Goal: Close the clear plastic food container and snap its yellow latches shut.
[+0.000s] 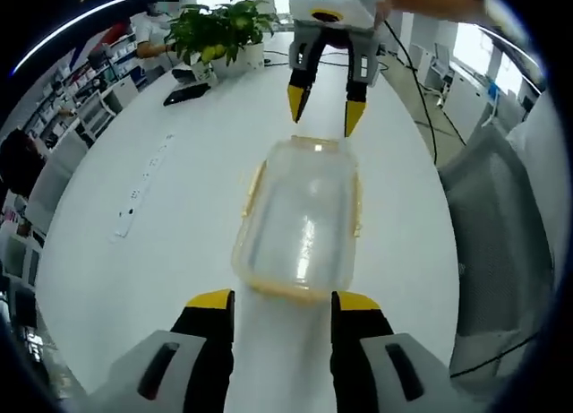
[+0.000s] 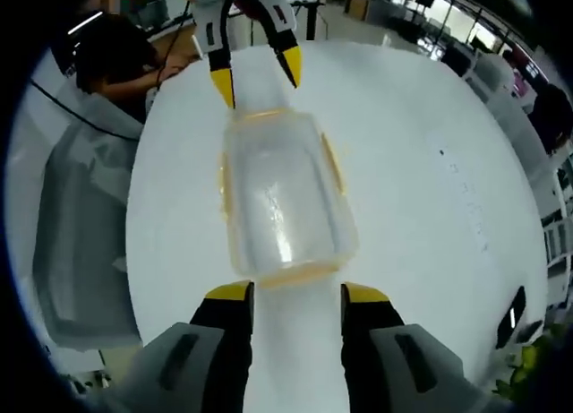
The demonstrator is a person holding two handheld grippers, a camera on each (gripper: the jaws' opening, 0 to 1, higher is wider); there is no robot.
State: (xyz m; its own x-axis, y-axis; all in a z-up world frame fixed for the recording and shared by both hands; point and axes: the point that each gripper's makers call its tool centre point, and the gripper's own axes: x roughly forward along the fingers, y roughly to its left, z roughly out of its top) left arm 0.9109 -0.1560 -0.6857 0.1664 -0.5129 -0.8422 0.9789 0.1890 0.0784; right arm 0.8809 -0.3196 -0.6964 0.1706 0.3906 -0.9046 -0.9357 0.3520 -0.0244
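Observation:
A clear plastic food container (image 1: pixel 300 220) with yellow latches (image 1: pixel 253 187) on its sides and ends lies lengthwise on the white table (image 1: pixel 134 279), between the two grippers. Its lid seems to rest on top; the side latches (image 2: pixel 332 162) stand slightly outward. My left gripper (image 1: pixel 284 304) is open just short of the container's near end, not touching it. My right gripper (image 2: pixel 298 296) is open at the opposite end of the container (image 2: pixel 277 198), also apart from it. Each gripper appears across the container in the other's view: right gripper (image 1: pixel 324 113), left gripper (image 2: pixel 257 80).
A potted plant (image 1: pixel 219 32) and a black object (image 1: pixel 186 93) stand at the table's far end, and a white power strip (image 1: pixel 134 198) lies on the left. A grey chair (image 1: pixel 501 216) stands beside the table's edge. A seated person (image 2: pixel 116 55) is nearby.

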